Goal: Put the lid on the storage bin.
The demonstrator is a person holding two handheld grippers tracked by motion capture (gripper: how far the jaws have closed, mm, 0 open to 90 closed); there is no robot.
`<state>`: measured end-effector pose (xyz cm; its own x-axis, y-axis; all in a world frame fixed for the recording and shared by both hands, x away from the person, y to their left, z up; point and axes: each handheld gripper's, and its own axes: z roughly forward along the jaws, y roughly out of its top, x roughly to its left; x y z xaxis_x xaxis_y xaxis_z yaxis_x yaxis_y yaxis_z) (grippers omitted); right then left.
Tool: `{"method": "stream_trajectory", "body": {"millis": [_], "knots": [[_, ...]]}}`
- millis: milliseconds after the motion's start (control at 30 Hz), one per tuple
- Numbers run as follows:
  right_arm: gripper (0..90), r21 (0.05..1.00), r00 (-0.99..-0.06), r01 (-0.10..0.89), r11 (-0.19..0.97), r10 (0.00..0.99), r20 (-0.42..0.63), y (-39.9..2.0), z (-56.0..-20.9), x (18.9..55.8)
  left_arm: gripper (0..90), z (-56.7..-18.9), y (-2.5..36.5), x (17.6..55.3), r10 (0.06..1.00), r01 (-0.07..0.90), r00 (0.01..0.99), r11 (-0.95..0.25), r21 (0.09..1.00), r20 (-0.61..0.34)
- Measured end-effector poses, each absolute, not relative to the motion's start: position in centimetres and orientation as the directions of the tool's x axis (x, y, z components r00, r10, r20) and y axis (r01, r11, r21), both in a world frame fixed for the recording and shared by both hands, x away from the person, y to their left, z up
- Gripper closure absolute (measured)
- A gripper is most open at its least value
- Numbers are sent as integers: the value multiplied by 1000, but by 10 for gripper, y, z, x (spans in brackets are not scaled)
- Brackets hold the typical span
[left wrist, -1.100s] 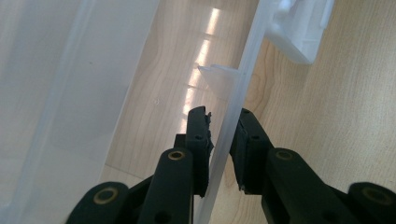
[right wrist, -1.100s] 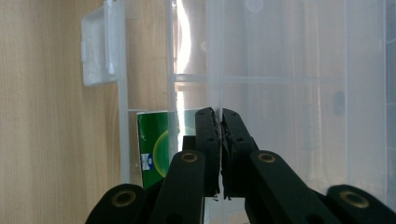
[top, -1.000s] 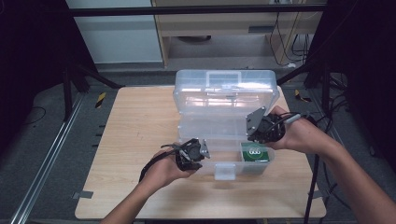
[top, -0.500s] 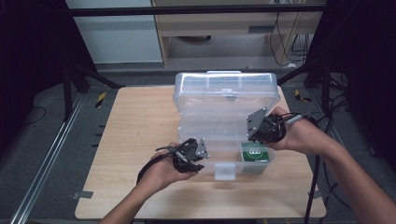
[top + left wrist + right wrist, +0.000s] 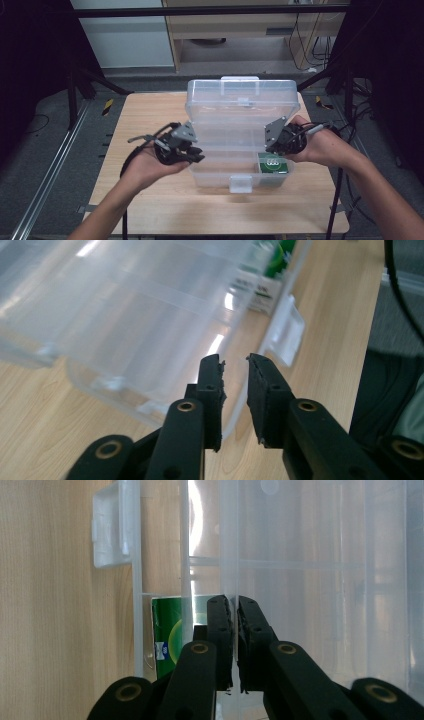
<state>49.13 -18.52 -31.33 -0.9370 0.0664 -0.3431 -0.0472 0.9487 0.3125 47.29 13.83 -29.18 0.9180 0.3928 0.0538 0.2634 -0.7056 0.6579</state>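
High view: the clear plastic box (image 5: 240,150) is seen open at the middle of the worktop (image 5: 150,115). The right tool (image 5: 274,141) is closed on its inner wall beside a green packet (image 5: 272,164). The left tool (image 5: 196,152), just closing and narrowly parted, is held empty at the box's left side.

From overhead I look forward and down on the table (image 5: 150,210). My two gripper views sit close along their jaws; all three share the clear box (image 5: 240,115) (image 5: 125,315) (image 5: 310,580) mid-frame.
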Motion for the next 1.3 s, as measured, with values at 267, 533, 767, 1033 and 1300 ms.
{"method": "stream_trajectory", "body": {"millis": [267,533,767,1033,1300], "knots": [[857,313,-936,-45,949,70,-346,-184,-313,491,862,-279,152,508,497,341,867,-653,677,43],[854,315,-935,-44,948,73,-348,-185,-314,491,898,-275,151,533,553,388,833,-623,679,32],[852,317,-934,-47,947,71,-351,-186,-314,490,898,-276,156,546,584,429,812,-586,687,-9],[845,332,-936,-41,942,80,-343,-188,-316,488,898,-278,158,549,593,443,805,-574,689,-25],[671,369,-932,2,930,136,-336,-195,-318,483,898,-284,157,543,579,440,815,-584,683,-30]]}}
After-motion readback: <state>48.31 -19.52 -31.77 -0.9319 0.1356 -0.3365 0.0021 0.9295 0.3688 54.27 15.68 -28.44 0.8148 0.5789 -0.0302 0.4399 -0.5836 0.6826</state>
